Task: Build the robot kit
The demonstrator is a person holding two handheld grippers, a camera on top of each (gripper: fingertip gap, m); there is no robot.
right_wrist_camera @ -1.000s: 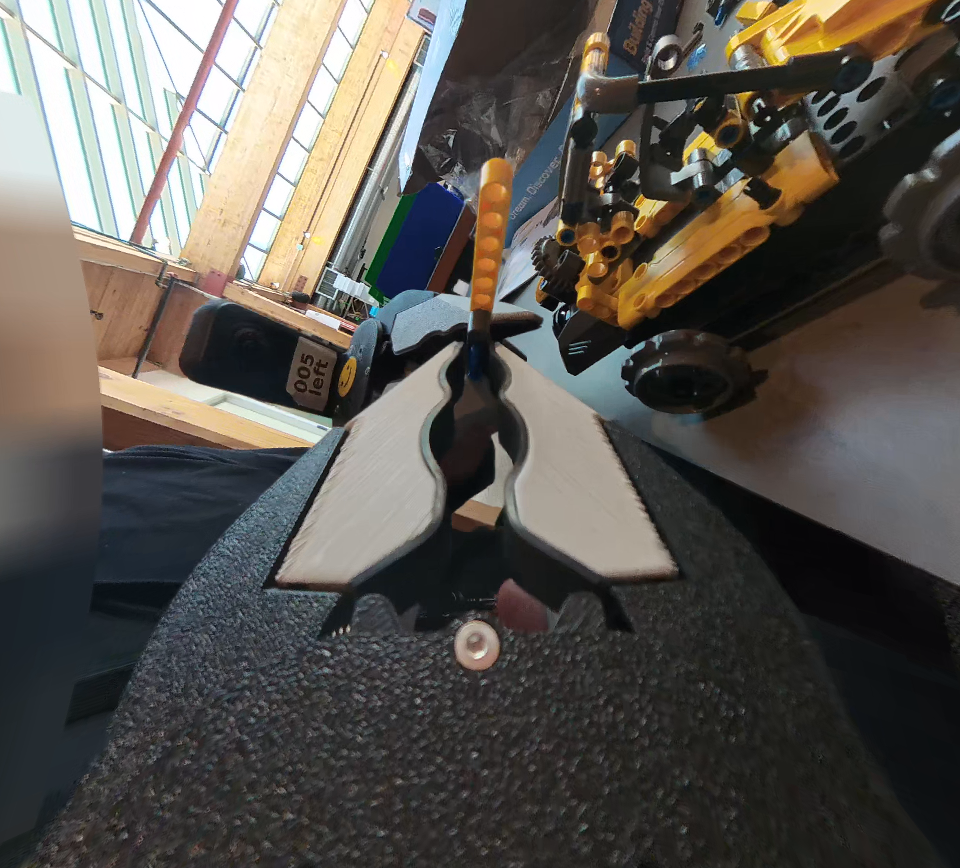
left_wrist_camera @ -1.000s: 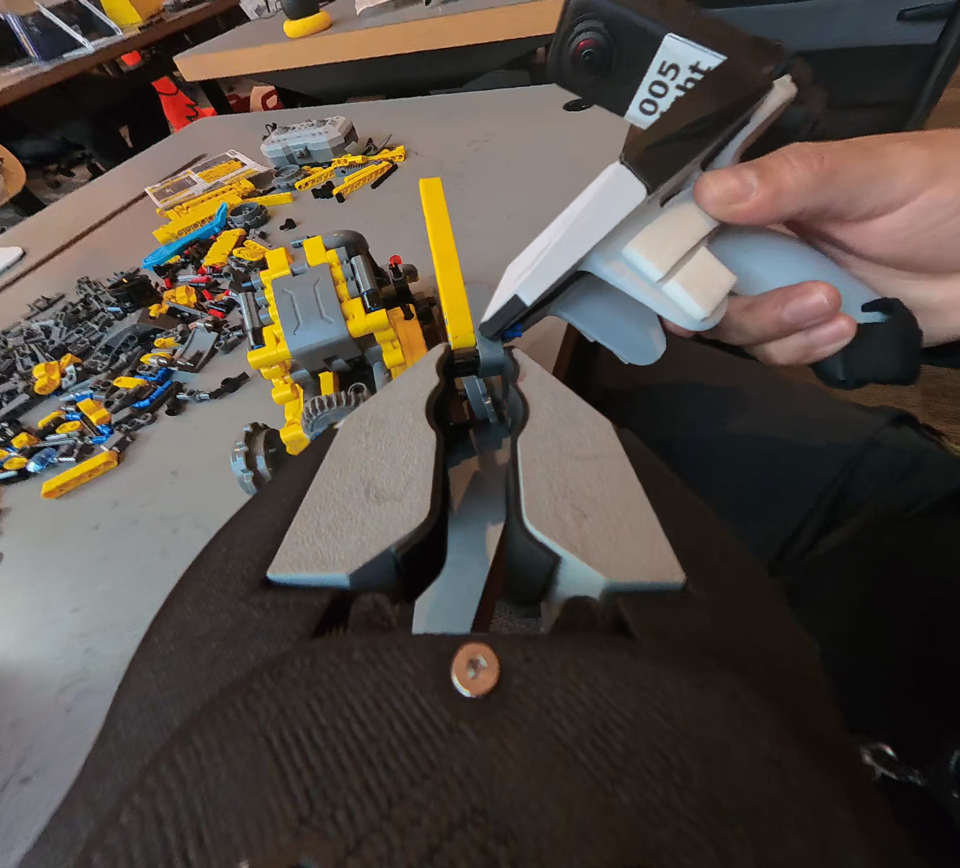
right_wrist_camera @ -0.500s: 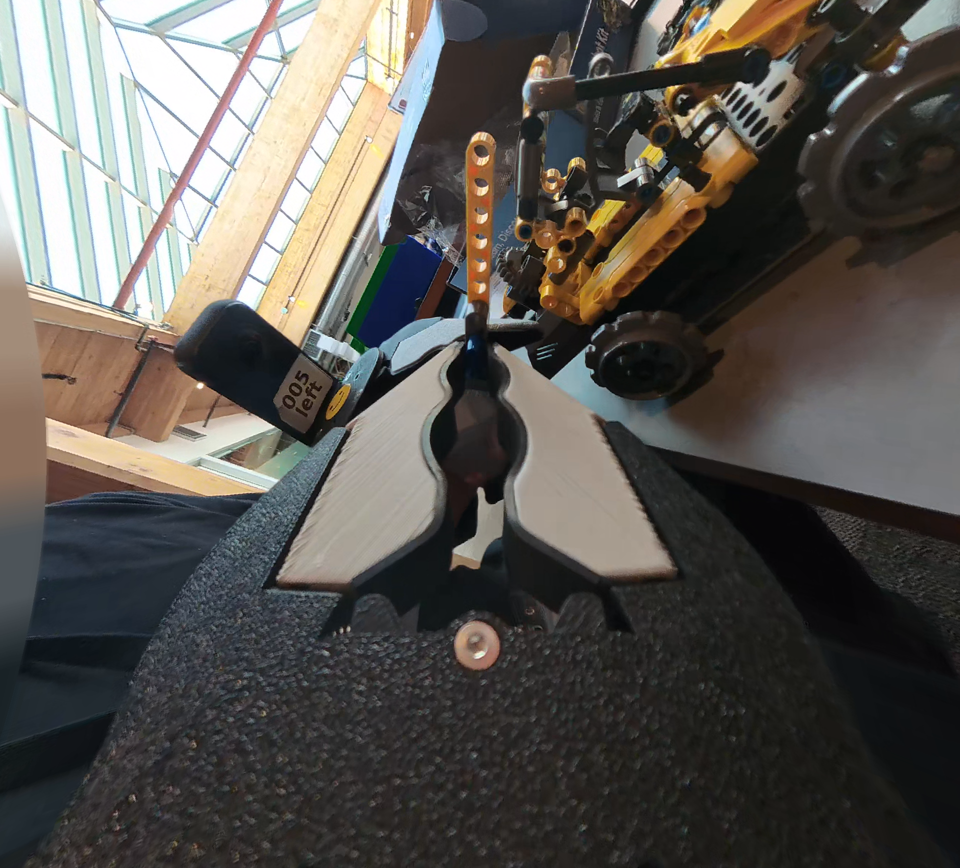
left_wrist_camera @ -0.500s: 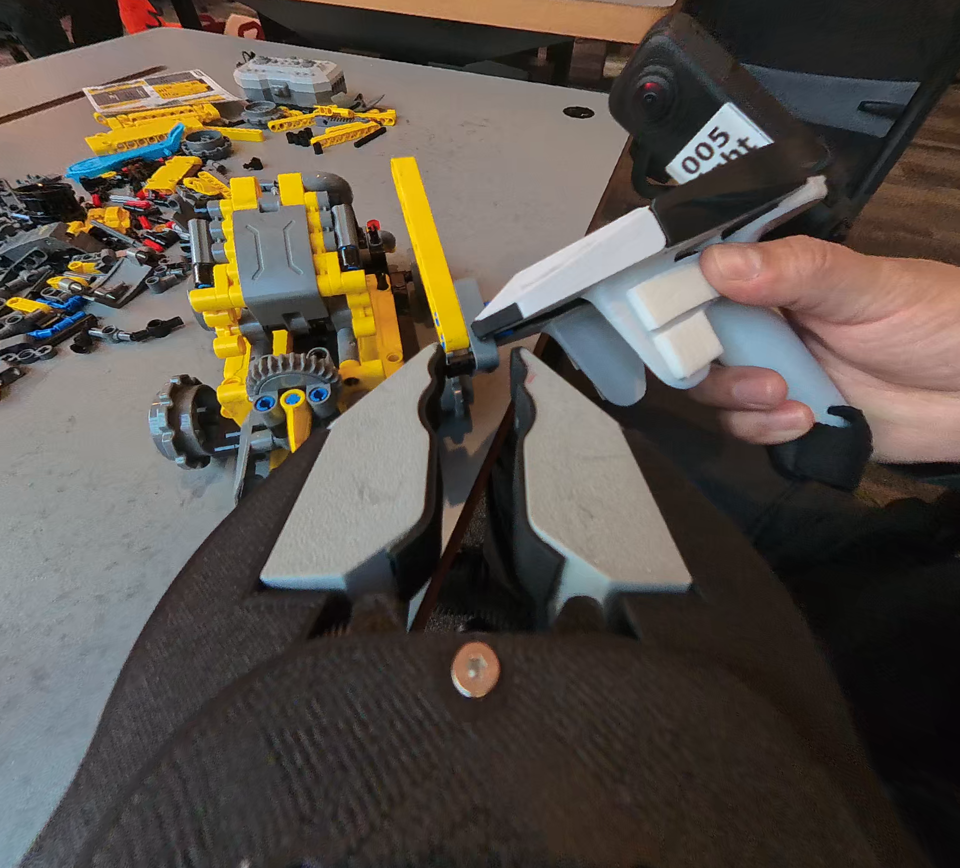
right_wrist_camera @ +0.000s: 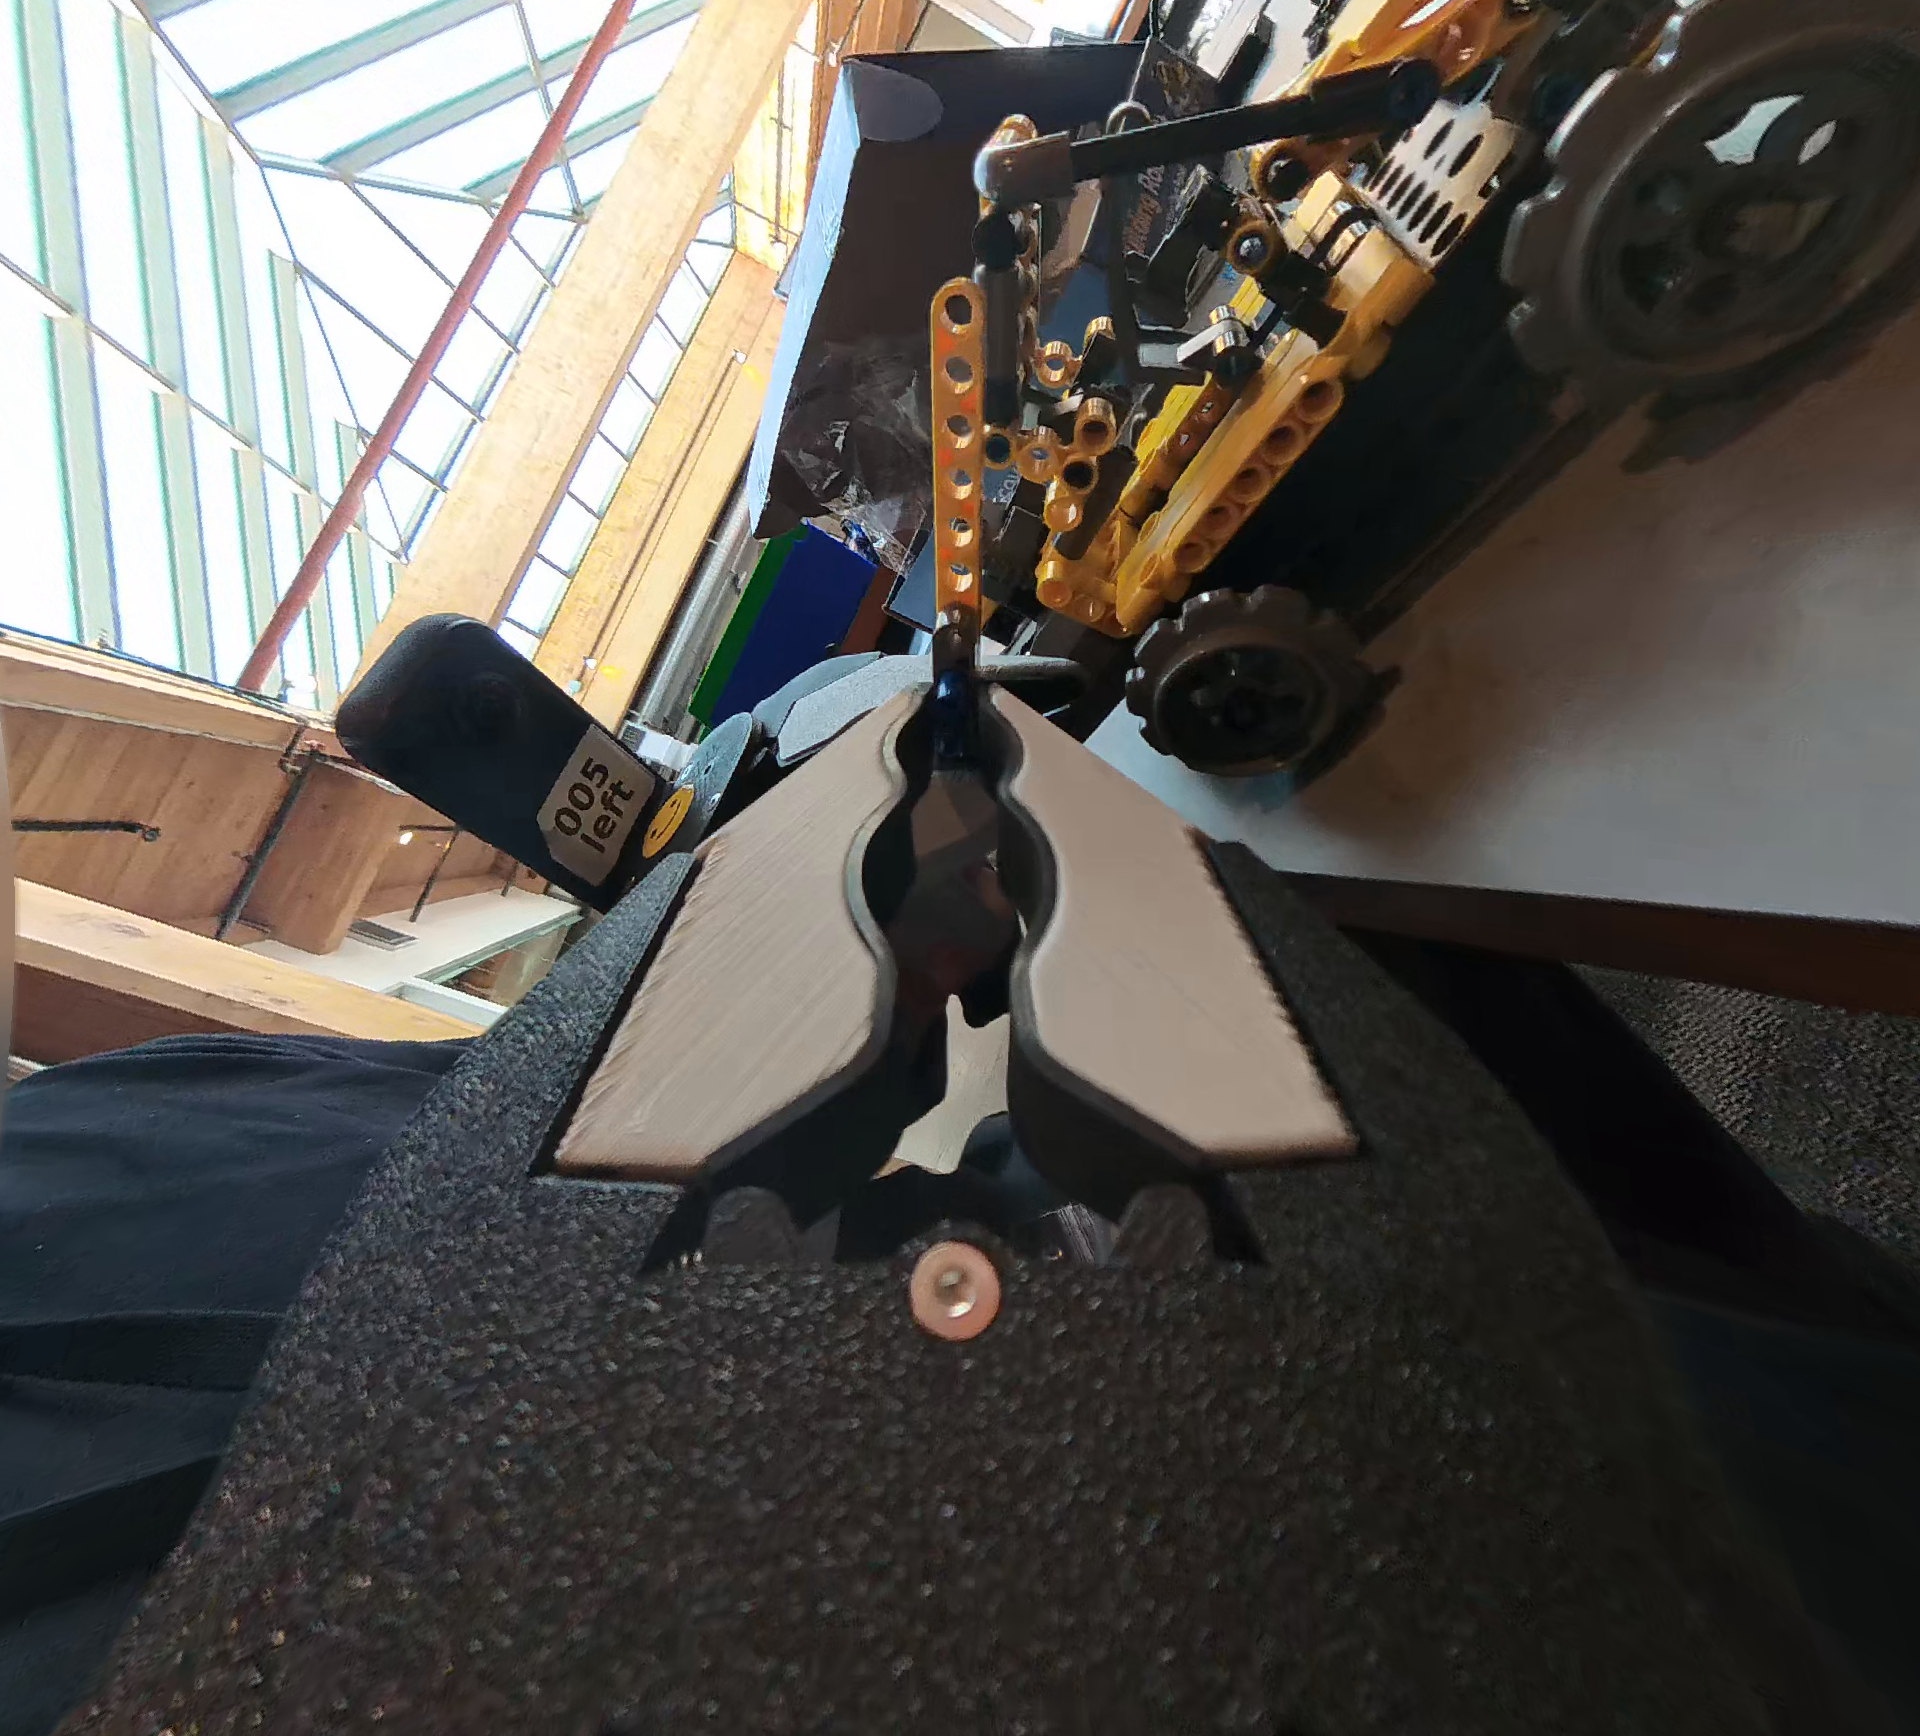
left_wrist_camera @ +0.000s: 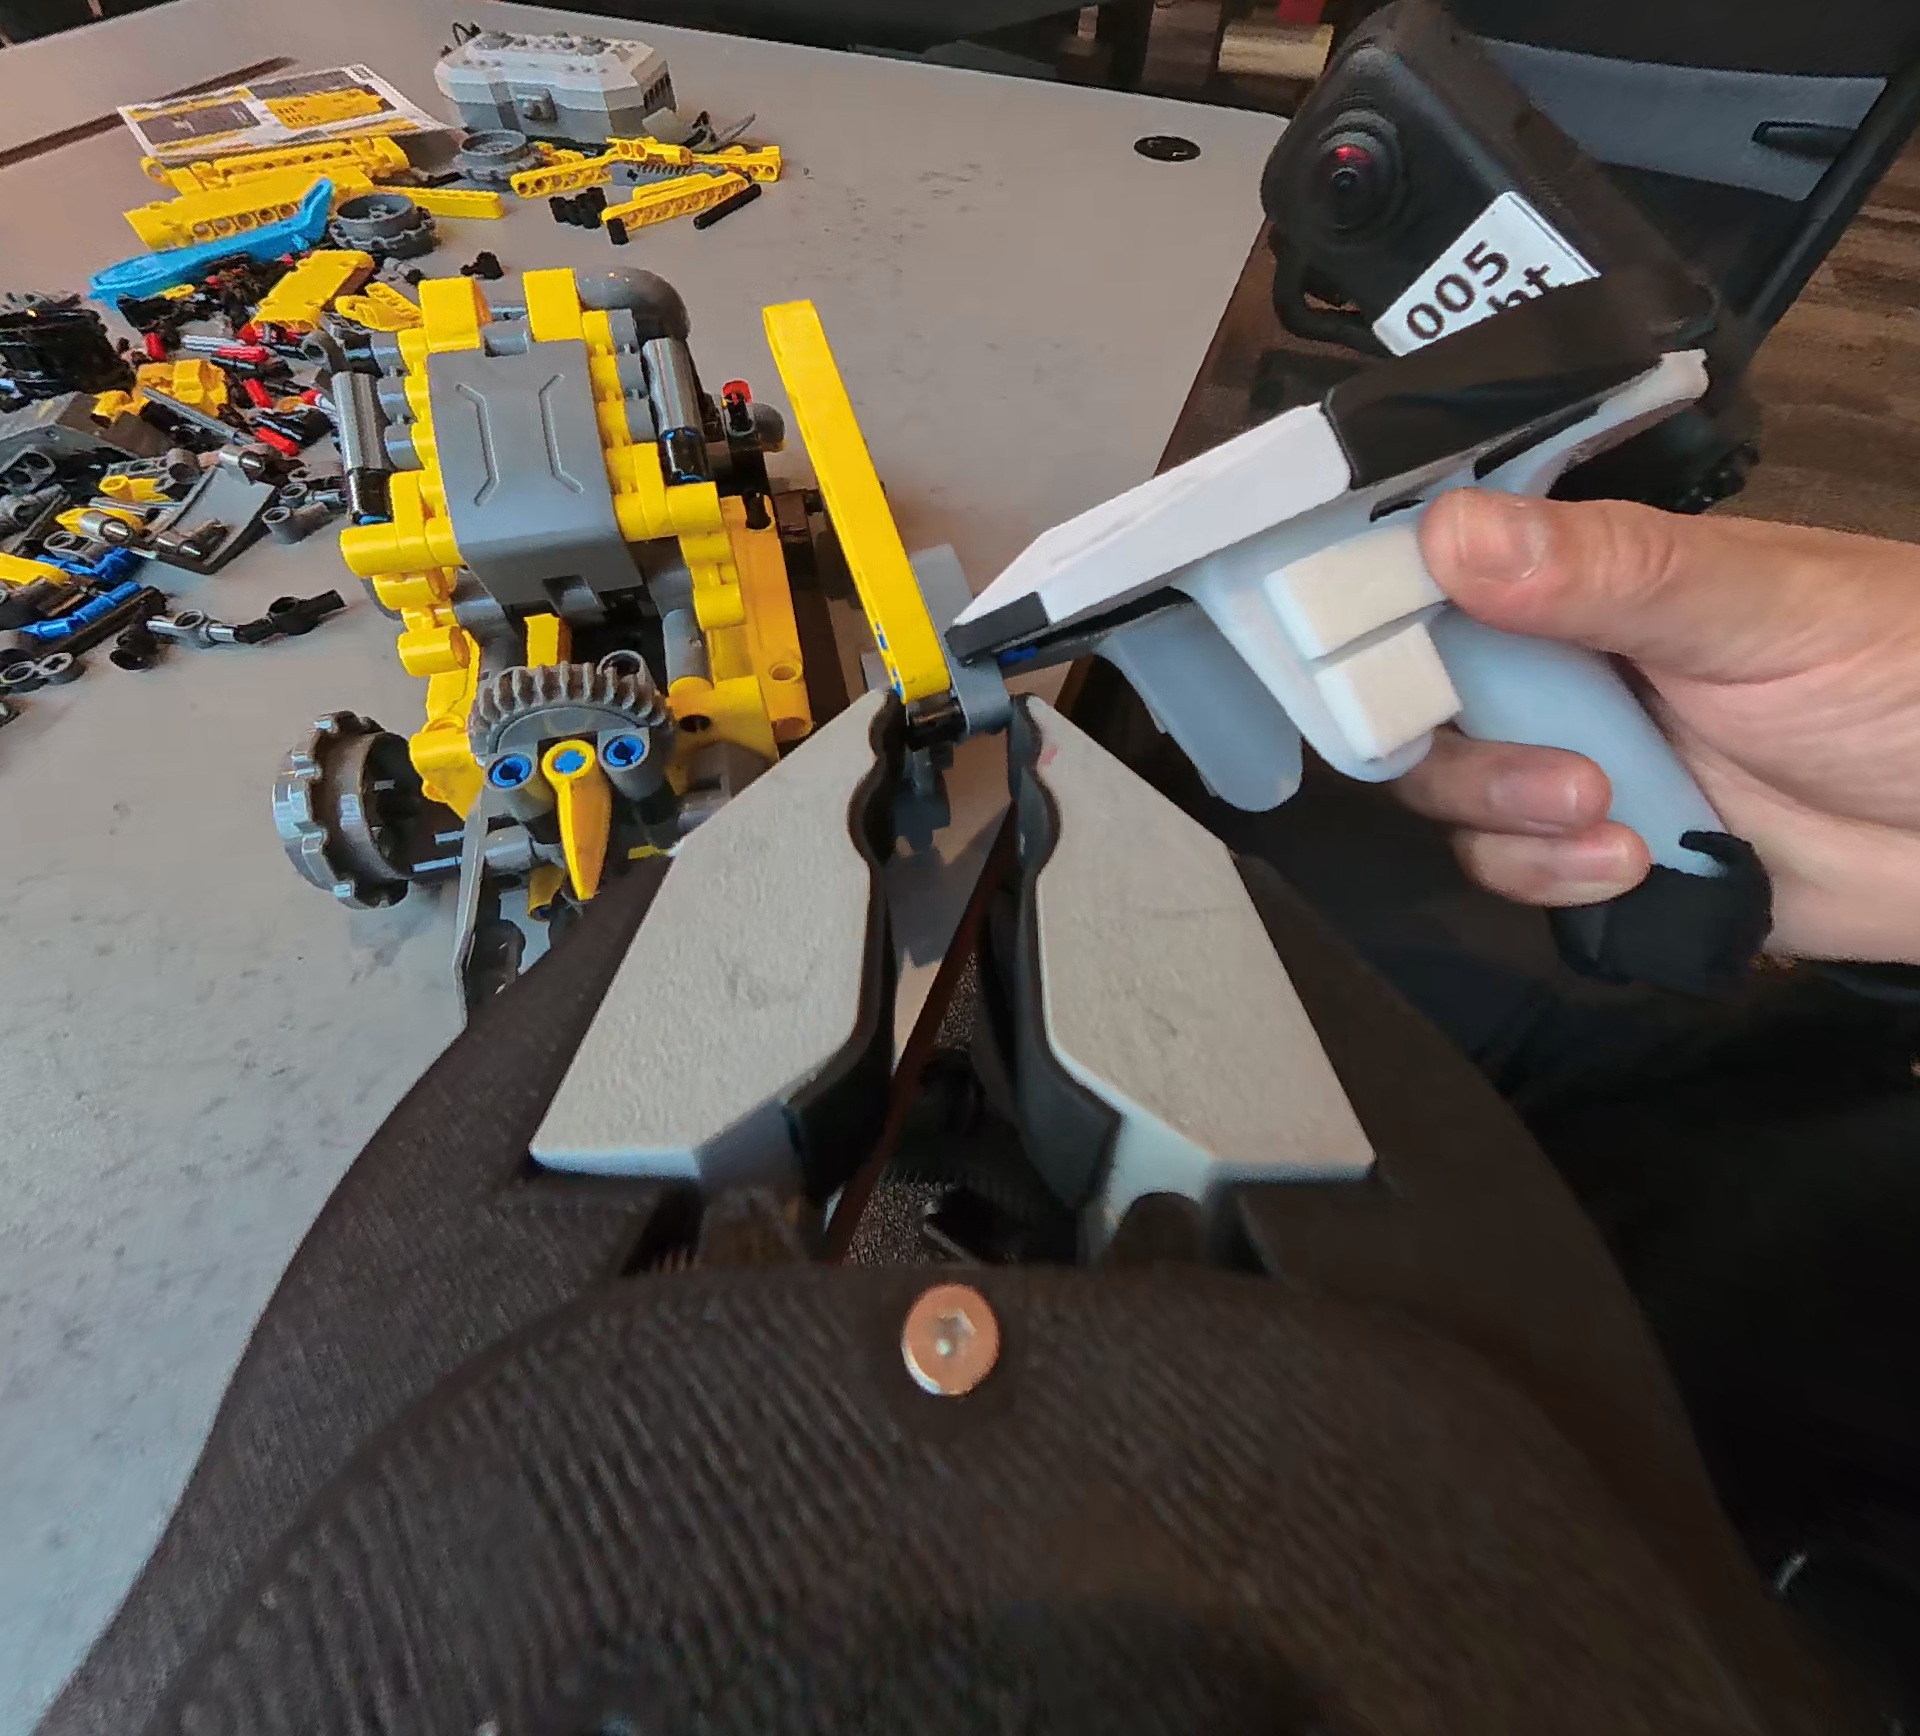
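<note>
A long yellow holed beam [left_wrist_camera: 852,491] stands tilted over the table's right edge, beside a yellow and grey brick vehicle model [left_wrist_camera: 520,481]. My left gripper [left_wrist_camera: 956,715] is shut on a grey connector [left_wrist_camera: 971,699] at the beam's lower end. My right gripper [left_wrist_camera: 971,637], held by a hand [left_wrist_camera: 1714,699], comes in from the right and pinches the same lower end. In the right wrist view my right gripper [right_wrist_camera: 961,699] is shut on a dark blue pin there, and the beam [right_wrist_camera: 961,450] rises above it. The model [right_wrist_camera: 1247,460] is behind.
Loose yellow, black and blue pieces [left_wrist_camera: 156,439] cover the grey table [left_wrist_camera: 156,1011] at left. A grey box-shaped unit [left_wrist_camera: 551,76] and a booklet [left_wrist_camera: 270,112] lie at the back. The table edge [left_wrist_camera: 1216,398] runs just right of the model. A dark cardboard box [right_wrist_camera: 935,180] stands behind. Less than 4 cm separates the two grippers' tips.
Both grippers, still joined at the beam's lower end, have moved closer to the model. The left wrist view now looks more steeply down at the table.
</note>
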